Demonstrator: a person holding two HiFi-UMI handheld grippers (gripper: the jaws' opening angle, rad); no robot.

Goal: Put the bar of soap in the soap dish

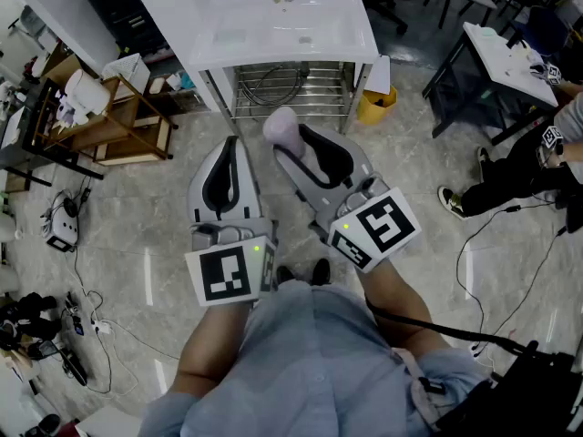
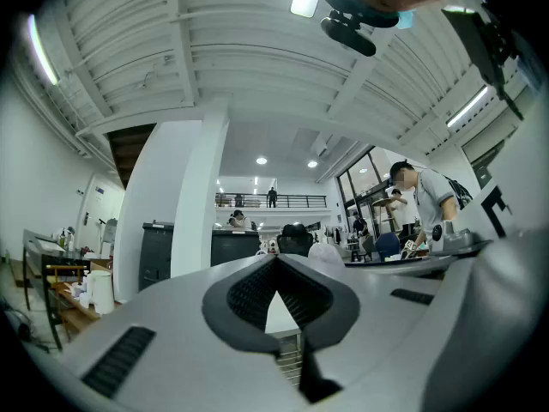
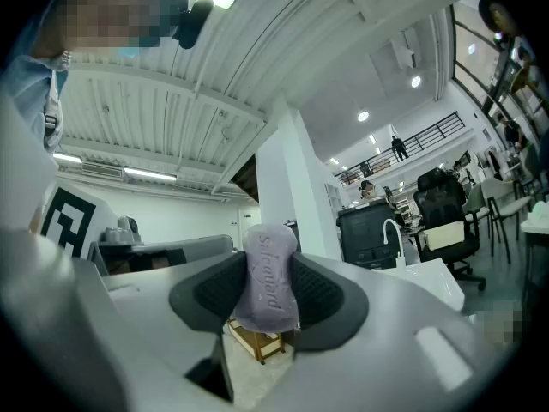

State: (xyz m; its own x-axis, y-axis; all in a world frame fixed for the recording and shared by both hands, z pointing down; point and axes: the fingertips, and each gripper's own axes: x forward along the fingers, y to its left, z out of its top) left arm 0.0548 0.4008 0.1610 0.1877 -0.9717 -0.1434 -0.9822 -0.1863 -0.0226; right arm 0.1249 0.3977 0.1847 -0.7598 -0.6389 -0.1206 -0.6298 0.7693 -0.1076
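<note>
Head view, with both gripper views. We count two claws, one bar of soap, one washbasin, two marker cubes, one yellow bucket and one wooden rack.

The left claw (image 1: 230, 144) has its jaws brought together at the tips, with nothing between the pads. The right claw (image 1: 296, 142) is clamped on the bar of soap (image 3: 271, 275), one pad against each broad face. The pale lilac bar stands on end and rises above the jaw tips. Both claws are held level side by side in the air above the floor (image 1: 146, 244).

The washbasin (image 1: 282, 27) is white on a metal frame, and we see its front edge just beyond the bar in the head view. The wooden rack (image 1: 118, 121) stands at its left. The yellow bucket (image 1: 375, 106) sits at its right corner. A dark surface (image 1: 474, 71) and a seated person (image 1: 519, 167) close the far right. Between these, the pale tiled floor lies open, crossed by cables at both sides.

We read "Safeguard" embossed down the face of the bar. The marker cubes (image 1: 228, 276) carry black-and-white square patterns.
</note>
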